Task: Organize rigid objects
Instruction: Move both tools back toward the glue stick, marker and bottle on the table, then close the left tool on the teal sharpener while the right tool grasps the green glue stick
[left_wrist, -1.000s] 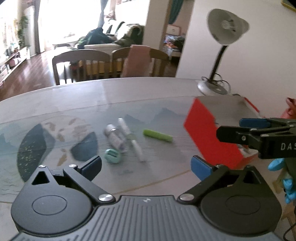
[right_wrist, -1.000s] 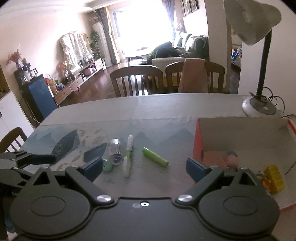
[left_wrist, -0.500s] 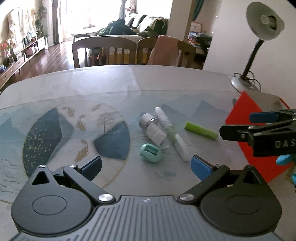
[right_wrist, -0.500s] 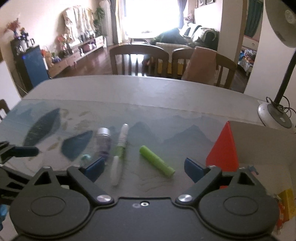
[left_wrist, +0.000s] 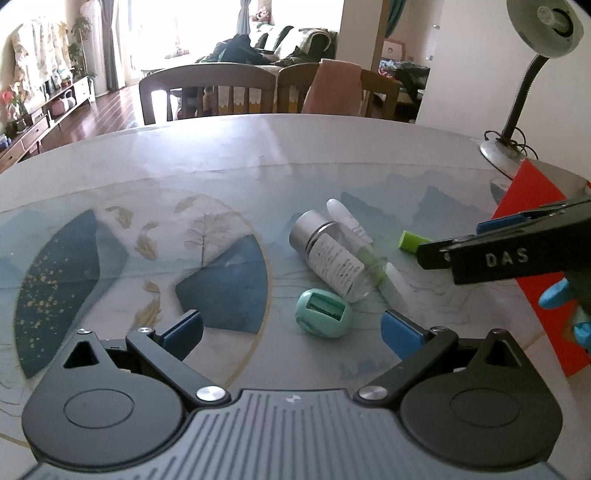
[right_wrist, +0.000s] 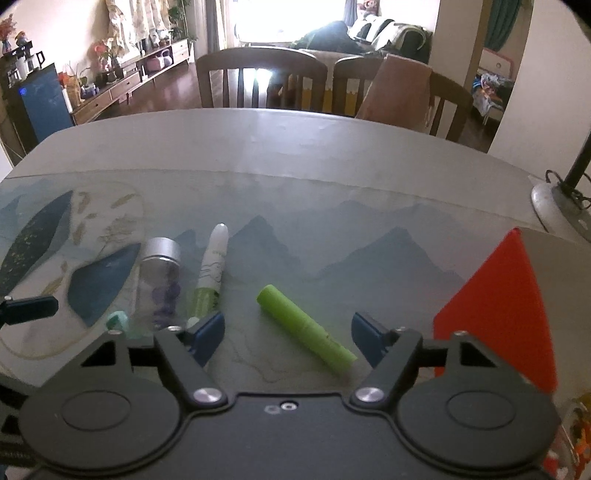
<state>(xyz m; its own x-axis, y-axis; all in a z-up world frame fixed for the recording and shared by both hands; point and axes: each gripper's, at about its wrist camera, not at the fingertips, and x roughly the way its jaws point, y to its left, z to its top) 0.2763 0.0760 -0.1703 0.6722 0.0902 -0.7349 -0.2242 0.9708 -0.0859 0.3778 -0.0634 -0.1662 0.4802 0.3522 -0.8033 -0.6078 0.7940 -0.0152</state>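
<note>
A green tube lies on the table between the blue pads of my right gripper; the jaws are closing and the pads stand clear of it. Left of it lie a white and green pen, a clear bottle with a silver cap and a small mint-green case. My left gripper is open, low over the table, with the mint case between its pads, untouched. The bottle and pen lie just beyond. The right gripper's fingers reach in from the right over the green tube.
A red box with grey inner walls stands at the right, with small toys inside at its lower corner. A desk lamp stands behind it. Two wooden chairs stand at the far table edge. A printed mat covers the table.
Both grippers have sunk toward the table and closed in on the objects. The right gripper's jaws have narrowed around the green tube. The mint case now sits between the left pads.
</note>
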